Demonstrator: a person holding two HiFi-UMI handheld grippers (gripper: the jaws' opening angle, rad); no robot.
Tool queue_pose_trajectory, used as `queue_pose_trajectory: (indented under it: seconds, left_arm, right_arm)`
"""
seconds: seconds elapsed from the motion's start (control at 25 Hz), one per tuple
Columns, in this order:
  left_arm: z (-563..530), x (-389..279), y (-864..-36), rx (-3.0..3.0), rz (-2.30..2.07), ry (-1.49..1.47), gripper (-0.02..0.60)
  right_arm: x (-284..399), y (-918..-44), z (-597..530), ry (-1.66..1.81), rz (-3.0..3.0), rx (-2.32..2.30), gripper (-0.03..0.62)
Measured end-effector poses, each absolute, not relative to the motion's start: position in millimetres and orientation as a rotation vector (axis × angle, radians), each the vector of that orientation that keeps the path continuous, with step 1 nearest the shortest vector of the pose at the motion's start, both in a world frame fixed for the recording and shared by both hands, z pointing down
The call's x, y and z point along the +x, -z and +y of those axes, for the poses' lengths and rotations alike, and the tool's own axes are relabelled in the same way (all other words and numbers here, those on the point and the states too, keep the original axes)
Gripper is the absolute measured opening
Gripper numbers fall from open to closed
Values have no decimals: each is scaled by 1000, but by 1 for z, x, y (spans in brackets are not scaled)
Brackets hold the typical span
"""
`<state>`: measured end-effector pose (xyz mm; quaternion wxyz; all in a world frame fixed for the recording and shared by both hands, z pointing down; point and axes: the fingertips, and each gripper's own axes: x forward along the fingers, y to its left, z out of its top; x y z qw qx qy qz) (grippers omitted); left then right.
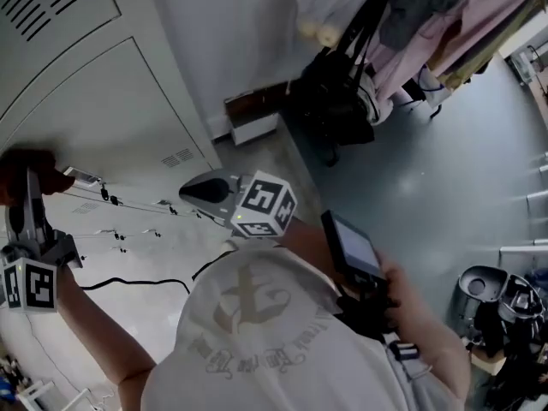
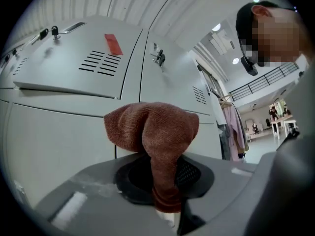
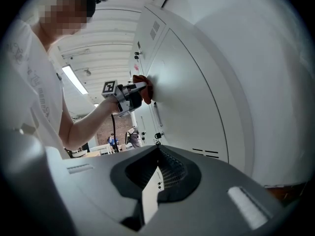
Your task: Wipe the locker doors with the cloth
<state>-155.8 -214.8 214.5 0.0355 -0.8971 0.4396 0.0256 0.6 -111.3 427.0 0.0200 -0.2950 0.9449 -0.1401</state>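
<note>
A reddish-brown cloth (image 2: 157, 132) is bunched up and clamped in my left gripper (image 2: 163, 173), which is shut on it. In the right gripper view the cloth (image 3: 143, 87) is pressed against a tall grey locker door (image 3: 192, 97). The head view shows the cloth (image 1: 24, 166) and left gripper (image 1: 31, 183) at the far left edge, against the lockers (image 1: 111, 118). My right gripper (image 1: 192, 192) hangs a little off the locker face, its jaws together with nothing between them (image 3: 157, 150).
Latches and small padlocks (image 1: 107, 193) stick out of the doors, and a red label (image 2: 113, 44) sits on one. A black cable (image 1: 128, 282) trails below. A clothes rack (image 1: 445, 24) and black bag (image 1: 334, 101) stand on the grey floor; gear (image 1: 492, 302) lies lower right.
</note>
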Motion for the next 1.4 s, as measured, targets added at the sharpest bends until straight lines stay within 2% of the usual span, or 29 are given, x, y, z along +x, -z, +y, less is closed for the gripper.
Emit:
queue_pose_trajectory:
  seconds: [0.36,0.72,1.08,1.4]
  left_arm:
    - [-214,-161,-246,-2620,1365,151,81]
    - [-182,-120,-301,-2828,1103,61,81]
    - [-165,-127,-351,-2954,1029,-19,83]
    - [-155,-121,-396,-3026,938,62,83]
  right_arm:
    - [-25,-439,-107,447,2963,-919,8]
    - [-18,-438,-107,392,2930,-1041,8]
    - [-22,-431,-119,282,2893,-1142,8]
    - [-35,-427,-128,268,2870,-1165,8]
